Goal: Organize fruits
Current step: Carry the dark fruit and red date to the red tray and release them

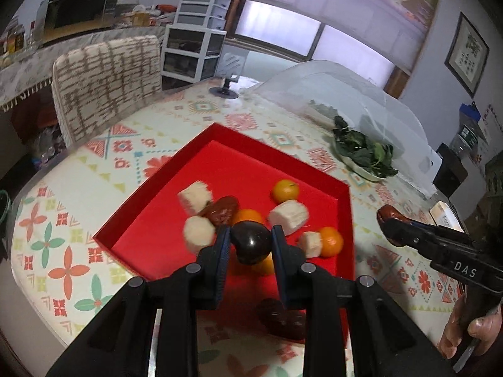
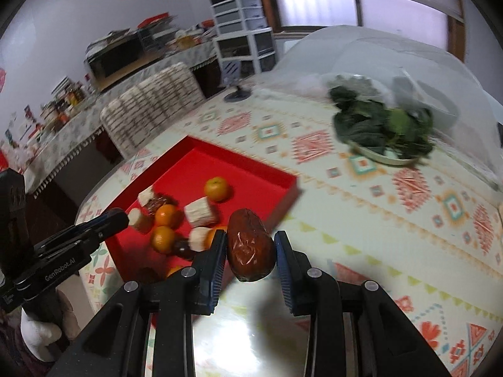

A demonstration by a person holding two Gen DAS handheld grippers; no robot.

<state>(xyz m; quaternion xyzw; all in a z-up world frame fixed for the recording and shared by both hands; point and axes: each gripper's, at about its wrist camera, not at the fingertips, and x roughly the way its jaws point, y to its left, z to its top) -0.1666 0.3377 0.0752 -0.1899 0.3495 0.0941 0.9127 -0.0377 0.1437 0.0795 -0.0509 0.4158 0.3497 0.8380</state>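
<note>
left gripper (image 1: 251, 241) clamps dark plum (image 1: 251, 245) above red tray (image 1: 342, 220); right gripper (image 2: 251, 248) pinches brown date (image 2: 250, 245) over table (image 2: 361, 220), beside tray. fruit under left gripper partly hidden, blurred.

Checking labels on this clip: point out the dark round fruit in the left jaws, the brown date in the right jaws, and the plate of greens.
dark round fruit (image 1: 251, 242), left wrist view, glossy front face.
brown date (image 2: 250, 253), right wrist view, wrinkled middle.
plate of greens (image 2: 393, 158), right wrist view, pale front rim.
</note>
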